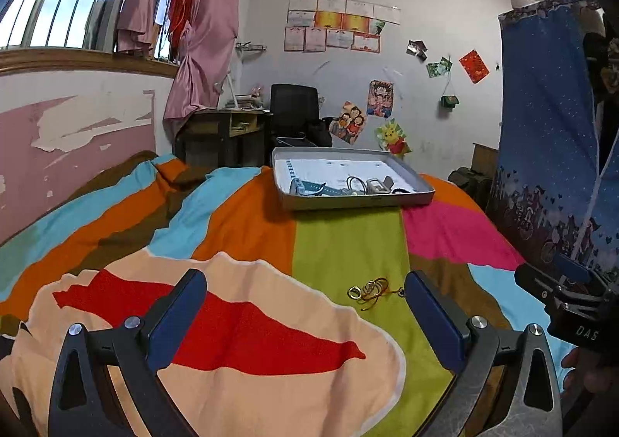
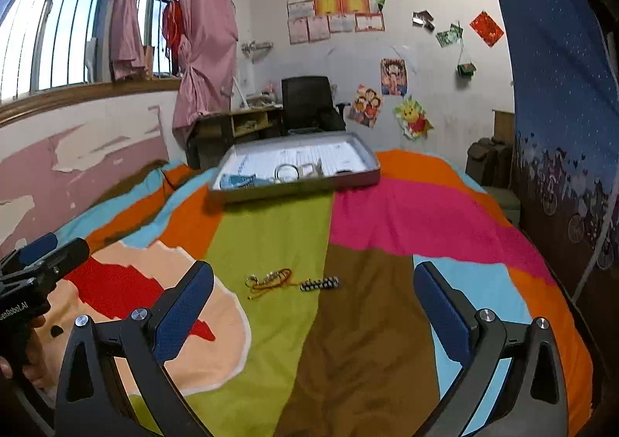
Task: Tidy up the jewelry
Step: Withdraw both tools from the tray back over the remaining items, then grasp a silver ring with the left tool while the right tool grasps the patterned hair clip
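Observation:
A gold and red corded bracelet with rings (image 1: 369, 291) lies on the green stripe of the bedspread, just ahead of my open, empty left gripper (image 1: 305, 305). In the right wrist view the same bracelet (image 2: 271, 280) lies beside a black-and-white beaded bracelet (image 2: 320, 283), both a little ahead of my open, empty right gripper (image 2: 313, 301). A shallow grey tray (image 1: 410, 199) at the far end of the bed holds a blue strap, a dark cord loop and small pieces; it also shows in the right wrist view (image 2: 294, 191).
The bed is covered by a striped multicolour spread (image 2: 387, 212). A blue patterned curtain (image 1: 549, 127) hangs at the right. A desk and a black chair (image 1: 294, 108) stand beyond the bed. The other gripper shows at each view's edge (image 1: 572, 301).

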A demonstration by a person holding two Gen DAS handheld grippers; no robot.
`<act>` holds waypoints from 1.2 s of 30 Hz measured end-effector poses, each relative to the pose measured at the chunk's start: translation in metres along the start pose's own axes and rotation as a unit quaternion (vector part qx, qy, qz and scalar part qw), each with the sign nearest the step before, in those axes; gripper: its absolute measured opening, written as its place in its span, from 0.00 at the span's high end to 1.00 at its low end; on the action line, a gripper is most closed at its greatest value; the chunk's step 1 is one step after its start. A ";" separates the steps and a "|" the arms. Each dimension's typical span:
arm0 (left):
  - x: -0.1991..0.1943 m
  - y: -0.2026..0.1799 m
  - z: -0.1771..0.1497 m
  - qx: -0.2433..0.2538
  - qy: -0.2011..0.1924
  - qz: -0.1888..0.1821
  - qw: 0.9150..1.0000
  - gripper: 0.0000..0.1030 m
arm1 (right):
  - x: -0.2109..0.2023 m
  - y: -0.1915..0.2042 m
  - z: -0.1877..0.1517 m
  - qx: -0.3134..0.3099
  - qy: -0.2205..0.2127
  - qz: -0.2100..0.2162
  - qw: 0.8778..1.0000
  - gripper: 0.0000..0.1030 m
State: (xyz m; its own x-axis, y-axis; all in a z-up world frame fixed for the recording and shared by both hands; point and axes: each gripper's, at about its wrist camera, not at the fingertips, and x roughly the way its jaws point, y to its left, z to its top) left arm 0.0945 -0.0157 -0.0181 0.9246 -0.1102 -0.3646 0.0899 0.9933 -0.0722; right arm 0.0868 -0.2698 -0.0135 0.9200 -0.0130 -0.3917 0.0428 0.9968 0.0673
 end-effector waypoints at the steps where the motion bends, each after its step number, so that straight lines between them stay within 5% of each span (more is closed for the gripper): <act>1: 0.001 -0.001 -0.001 0.002 0.003 0.000 1.000 0.00 | 0.002 0.000 -0.002 -0.003 0.003 -0.004 1.000 0.01; 24: 0.088 -0.010 0.000 -0.002 0.070 -0.016 0.997 0.00 | 0.056 -0.036 0.004 0.055 0.084 -0.014 0.995 0.01; 30: 0.122 -0.014 -0.004 0.013 0.094 -0.046 0.994 0.00 | 0.093 -0.059 0.003 0.088 0.135 0.017 0.987 0.01; 36: 0.145 -0.009 -0.016 0.006 0.118 -0.054 0.991 0.00 | 0.146 -0.062 0.002 0.041 0.176 0.039 0.983 0.01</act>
State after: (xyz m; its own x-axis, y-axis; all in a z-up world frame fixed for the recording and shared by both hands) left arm 0.2215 -0.0408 -0.0850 0.7967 -0.2192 -0.5632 0.1891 0.9755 -0.1122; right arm 0.2193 -0.3339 -0.0726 0.7303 0.1061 -0.6748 0.0218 0.9837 0.1783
